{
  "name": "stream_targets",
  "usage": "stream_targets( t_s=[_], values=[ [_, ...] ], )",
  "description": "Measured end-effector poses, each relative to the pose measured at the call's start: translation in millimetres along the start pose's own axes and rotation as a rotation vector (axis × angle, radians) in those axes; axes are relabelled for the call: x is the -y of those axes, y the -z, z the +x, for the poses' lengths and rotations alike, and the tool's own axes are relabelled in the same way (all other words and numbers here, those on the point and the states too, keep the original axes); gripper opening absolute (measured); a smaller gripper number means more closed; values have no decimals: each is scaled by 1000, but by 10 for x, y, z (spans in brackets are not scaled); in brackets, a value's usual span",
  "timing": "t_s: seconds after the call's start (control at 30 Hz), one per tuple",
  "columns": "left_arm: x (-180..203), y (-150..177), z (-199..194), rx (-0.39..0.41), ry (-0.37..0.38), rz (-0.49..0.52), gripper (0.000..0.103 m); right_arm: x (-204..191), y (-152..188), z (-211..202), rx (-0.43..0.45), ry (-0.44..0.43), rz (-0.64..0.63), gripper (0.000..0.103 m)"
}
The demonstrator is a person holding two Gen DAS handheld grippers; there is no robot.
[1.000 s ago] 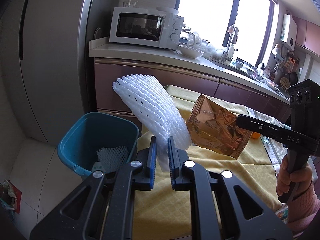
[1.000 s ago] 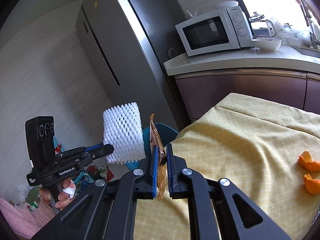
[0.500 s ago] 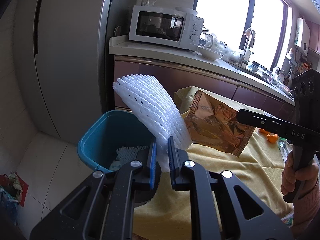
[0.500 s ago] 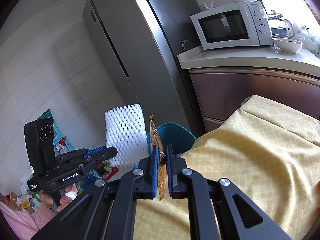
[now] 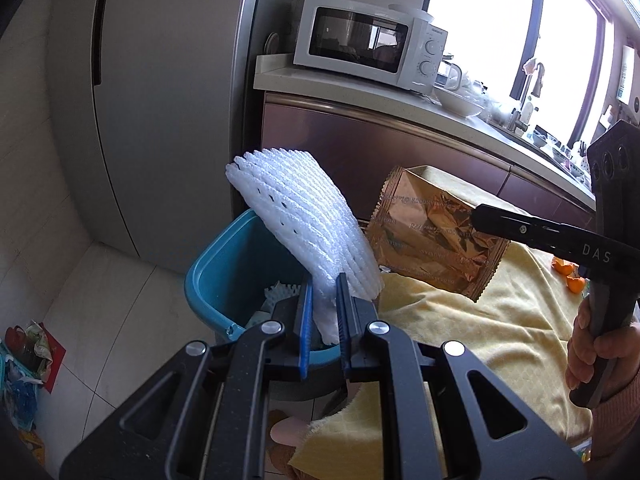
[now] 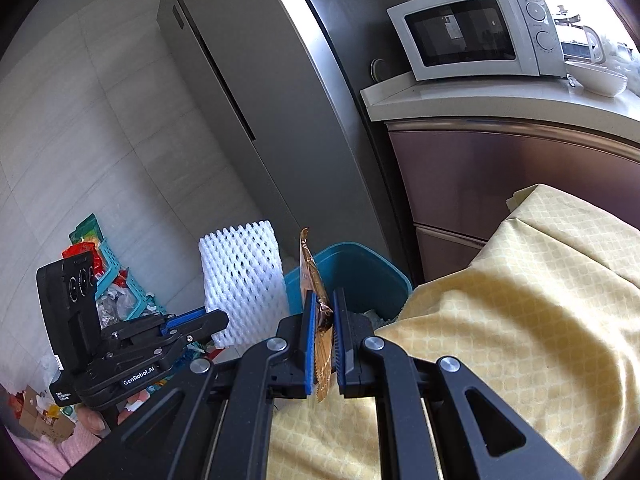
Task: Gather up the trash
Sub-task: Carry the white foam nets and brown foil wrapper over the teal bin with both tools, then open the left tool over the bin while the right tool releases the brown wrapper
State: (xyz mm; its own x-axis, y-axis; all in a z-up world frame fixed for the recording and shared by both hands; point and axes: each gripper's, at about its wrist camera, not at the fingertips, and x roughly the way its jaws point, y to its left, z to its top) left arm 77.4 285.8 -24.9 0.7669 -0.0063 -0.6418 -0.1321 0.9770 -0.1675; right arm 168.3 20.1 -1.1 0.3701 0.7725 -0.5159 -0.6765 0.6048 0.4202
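Observation:
My left gripper (image 5: 322, 304) is shut on a white foam fruit net (image 5: 304, 232), held over the near rim of the teal trash bin (image 5: 216, 268). The net also shows in the right wrist view (image 6: 242, 280). My right gripper (image 6: 321, 312) is shut on a copper foil snack wrapper (image 6: 316, 300), held edge-on just short of the bin (image 6: 360, 272). In the left wrist view the wrapper (image 5: 432, 240) hangs above the yellow tablecloth (image 5: 500, 320), right of the net. The bin holds another foam net (image 5: 280, 292).
A tall grey fridge (image 5: 160, 100) stands behind the bin. A counter (image 5: 400, 100) carries a white microwave (image 5: 368, 44) and a bowl. Orange peels (image 5: 568, 276) lie on the cloth at right. A basket and litter (image 6: 116, 280) sit on the floor at left.
Both grippers have moved left toward the bin with their loads. The bin now sits closer and more central in both views. Both grips are unchanged.

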Motion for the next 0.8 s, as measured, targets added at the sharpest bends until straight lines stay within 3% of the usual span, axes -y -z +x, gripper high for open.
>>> stream_targets(
  t_s=[0.8],
  values=[
    [-275, 29, 673, -109, -64, -44, 13, -47, -69, 764, -103, 43, 30, 7]
  ],
)
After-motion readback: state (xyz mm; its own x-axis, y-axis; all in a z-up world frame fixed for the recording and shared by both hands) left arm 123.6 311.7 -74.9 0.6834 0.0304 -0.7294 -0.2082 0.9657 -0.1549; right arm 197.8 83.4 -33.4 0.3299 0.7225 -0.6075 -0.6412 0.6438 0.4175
